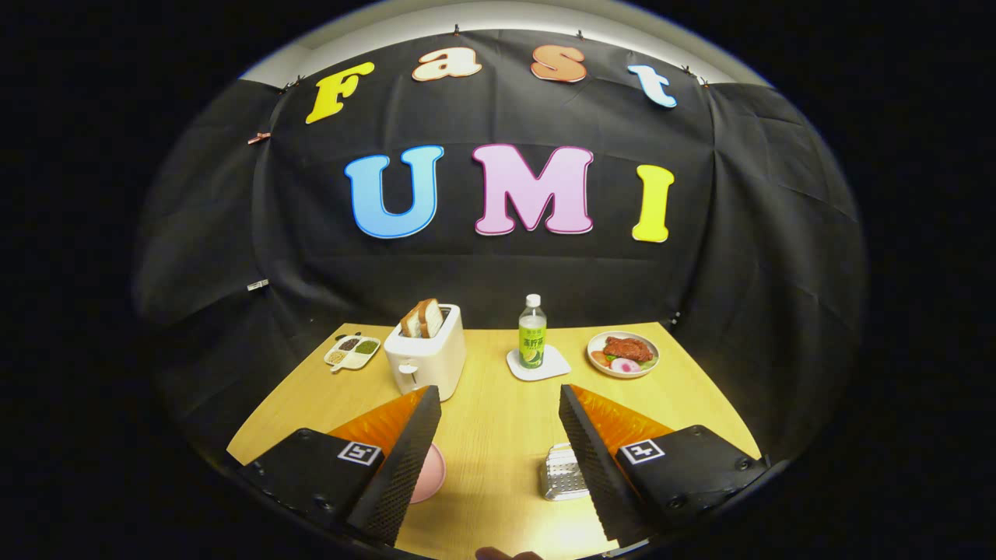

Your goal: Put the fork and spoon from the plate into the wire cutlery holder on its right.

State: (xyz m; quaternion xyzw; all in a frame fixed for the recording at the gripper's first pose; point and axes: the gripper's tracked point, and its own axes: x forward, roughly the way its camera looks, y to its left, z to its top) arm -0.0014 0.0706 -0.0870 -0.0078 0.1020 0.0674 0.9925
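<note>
My gripper [499, 404] hangs open above the wooden table [498, 404], with nothing between its fingers. A pink plate [433, 472] peeks out from behind the left finger [405, 467], most of it hidden. The fork and spoon on it are hidden from me. The wire cutlery holder [562, 473] stands to the plate's right, partly covered by the right finger [595, 467]. Both sit low under the fingers, near the table's front edge.
Beyond the fingers stand a white toaster [426, 359] with bread slices, a green drink bottle [532, 333] on a white coaster, a plate of food [622, 354] at the far right and a divided seasoning dish [352, 351] at the far left.
</note>
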